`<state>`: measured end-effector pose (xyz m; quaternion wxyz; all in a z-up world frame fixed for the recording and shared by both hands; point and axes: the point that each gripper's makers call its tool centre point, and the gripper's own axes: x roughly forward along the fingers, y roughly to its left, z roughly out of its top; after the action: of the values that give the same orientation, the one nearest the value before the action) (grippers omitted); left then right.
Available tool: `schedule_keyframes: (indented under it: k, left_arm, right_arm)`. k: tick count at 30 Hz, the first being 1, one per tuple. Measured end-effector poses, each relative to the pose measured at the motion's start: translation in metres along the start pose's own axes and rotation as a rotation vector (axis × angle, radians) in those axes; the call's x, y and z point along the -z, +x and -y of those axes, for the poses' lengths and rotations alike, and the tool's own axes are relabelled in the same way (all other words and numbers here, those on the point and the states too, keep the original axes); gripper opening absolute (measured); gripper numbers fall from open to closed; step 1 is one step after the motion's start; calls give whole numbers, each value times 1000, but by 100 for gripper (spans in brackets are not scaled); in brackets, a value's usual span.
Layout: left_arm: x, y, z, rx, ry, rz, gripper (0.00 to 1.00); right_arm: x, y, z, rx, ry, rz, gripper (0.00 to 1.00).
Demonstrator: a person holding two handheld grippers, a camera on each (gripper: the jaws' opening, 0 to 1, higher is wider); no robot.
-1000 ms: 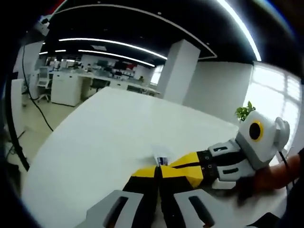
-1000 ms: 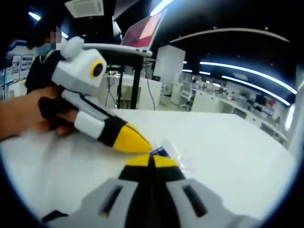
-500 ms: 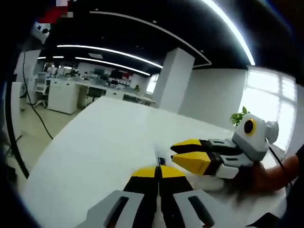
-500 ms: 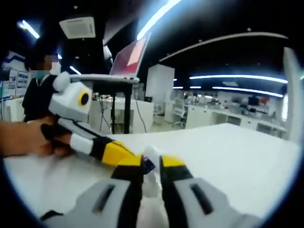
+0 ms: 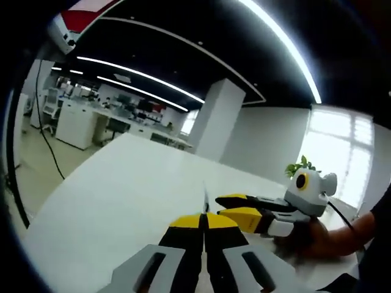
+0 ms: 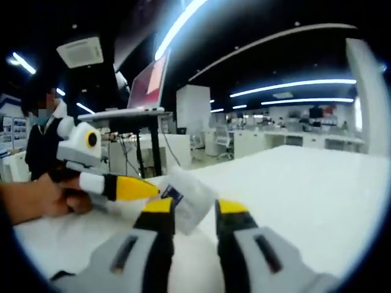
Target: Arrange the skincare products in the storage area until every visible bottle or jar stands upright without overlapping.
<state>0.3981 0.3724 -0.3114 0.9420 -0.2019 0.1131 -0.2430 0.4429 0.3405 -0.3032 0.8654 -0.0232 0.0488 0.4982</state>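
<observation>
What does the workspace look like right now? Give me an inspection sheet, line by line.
Surface: white table, bare where it shows.
Job's things: one clear packet with a dark label, lifted off the table; no bottle or jar seen.
Clutter: nothing seen.
Grippers: left gripper shut on the packet's edge; right gripper open, its jaws either side of the packet.
Cables: a dark cable hangs beyond the table's far side.
Surroundings: open office with desks, a white pillar, a laptop on a stand, a plant by the window, a person standing by.
</observation>
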Motion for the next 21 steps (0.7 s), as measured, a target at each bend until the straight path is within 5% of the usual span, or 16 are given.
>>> schedule_keyframes:
  k: [6,11,21]
  left_arm:
    - [-5,-5,8,43,-38,41,0]
    - [-11,-9,16,101,-82,78,0]
    - [-13,-18,32,153,-123,126,0]
  right_arm:
    - [0,-3,0,-13,91,0,25]
    - [-7,-11,-16,-101,162,45,22]
    - [-17,-30,-19,-99,179,112,18]
